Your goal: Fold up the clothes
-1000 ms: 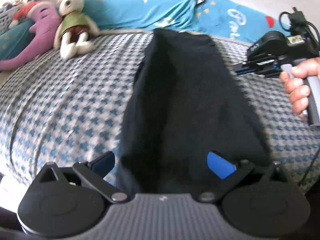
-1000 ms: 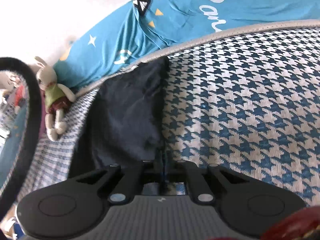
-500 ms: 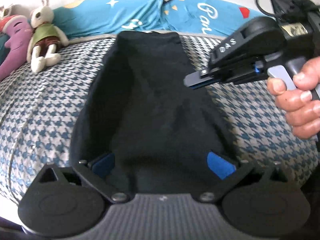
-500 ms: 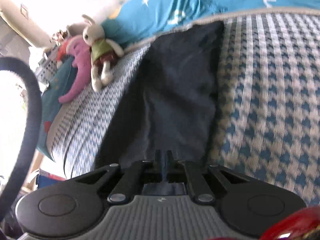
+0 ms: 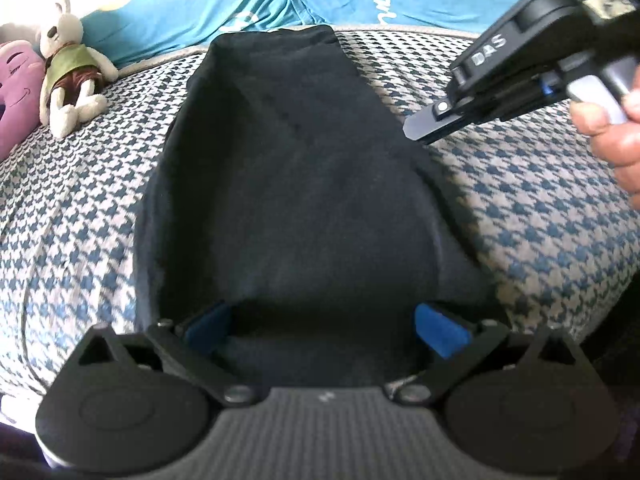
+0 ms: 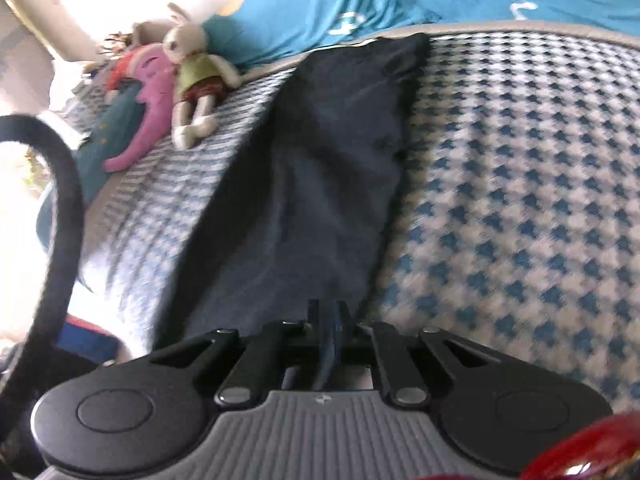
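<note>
Left wrist: dark garment (image 5: 288,184) on checked bed (image 5: 540,216).
Left gripper (image 5: 324,326) jaws wide over near hem; right gripper (image 6: 328,316) nearly closed, grip on cloth unclear.

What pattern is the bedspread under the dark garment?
Blue-and-cream houndstooth on the bedspread, clearest in the right wrist view.

Bed, houndstooth blue-white cover (image 5: 540,208); dark garment (image 5: 288,168) laid lengthwise, rabbit plush (image 5: 68,64), purple plush (image 6: 148,108), turquoise bedding (image 5: 248,8) on it.
</note>
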`<state>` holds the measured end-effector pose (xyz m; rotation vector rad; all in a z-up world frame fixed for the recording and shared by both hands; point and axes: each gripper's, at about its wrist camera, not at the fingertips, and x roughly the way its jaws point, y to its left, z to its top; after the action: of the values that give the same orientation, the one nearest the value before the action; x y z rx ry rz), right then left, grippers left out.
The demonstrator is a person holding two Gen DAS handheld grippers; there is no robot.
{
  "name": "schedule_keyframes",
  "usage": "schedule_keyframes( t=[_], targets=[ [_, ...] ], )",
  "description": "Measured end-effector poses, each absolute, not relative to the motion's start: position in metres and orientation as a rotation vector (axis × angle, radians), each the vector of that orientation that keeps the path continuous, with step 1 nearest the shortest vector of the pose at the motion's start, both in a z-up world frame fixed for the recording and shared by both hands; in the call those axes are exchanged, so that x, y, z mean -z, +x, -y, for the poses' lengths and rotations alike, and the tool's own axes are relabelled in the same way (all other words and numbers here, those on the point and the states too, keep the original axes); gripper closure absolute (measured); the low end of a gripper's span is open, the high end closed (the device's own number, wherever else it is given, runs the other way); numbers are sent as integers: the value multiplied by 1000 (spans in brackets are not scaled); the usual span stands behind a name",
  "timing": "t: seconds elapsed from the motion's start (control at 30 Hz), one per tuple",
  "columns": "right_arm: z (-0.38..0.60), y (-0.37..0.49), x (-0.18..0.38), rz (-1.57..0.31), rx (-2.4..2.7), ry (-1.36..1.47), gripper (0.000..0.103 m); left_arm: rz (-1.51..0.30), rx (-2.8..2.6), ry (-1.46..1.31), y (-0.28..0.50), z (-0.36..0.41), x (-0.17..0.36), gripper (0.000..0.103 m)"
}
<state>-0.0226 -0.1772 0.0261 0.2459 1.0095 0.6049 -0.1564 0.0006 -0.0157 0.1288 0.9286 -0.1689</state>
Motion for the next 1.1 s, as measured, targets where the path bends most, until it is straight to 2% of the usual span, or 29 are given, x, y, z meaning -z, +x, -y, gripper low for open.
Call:
schedule_keyframes(
  t=[0.43, 0.53, 0.77, 0.97, 1.0, 1.03, 1.1],
  targets=[
    [165, -71, -14, -1072, -640, 134, 93, -937, 169, 109, -161, -6, 16, 0],
    [166, -82, -14, -1080, -663, 150, 89, -931, 159, 86, -162, -11, 14, 0],
    [188, -93, -28, -970, -626, 234, 89, -899, 105, 31, -163, -23, 7, 0],
    [184, -93, -18, -1002, -593, 247, 89, -897, 58, 13, -159, -27, 7, 0],
    [181, -92, -15, -1013, -563, 227, 89, -897, 53, 11, -159, -28, 7, 0],
    [179, -90, -12, -1024, -529, 223, 100, -898, 49, 10, -159, -28, 7, 0],
    [182, -87, -12, -1019, -479, 258, 99, -903, 27, 26, -159, -29, 8, 0]
  ],
)
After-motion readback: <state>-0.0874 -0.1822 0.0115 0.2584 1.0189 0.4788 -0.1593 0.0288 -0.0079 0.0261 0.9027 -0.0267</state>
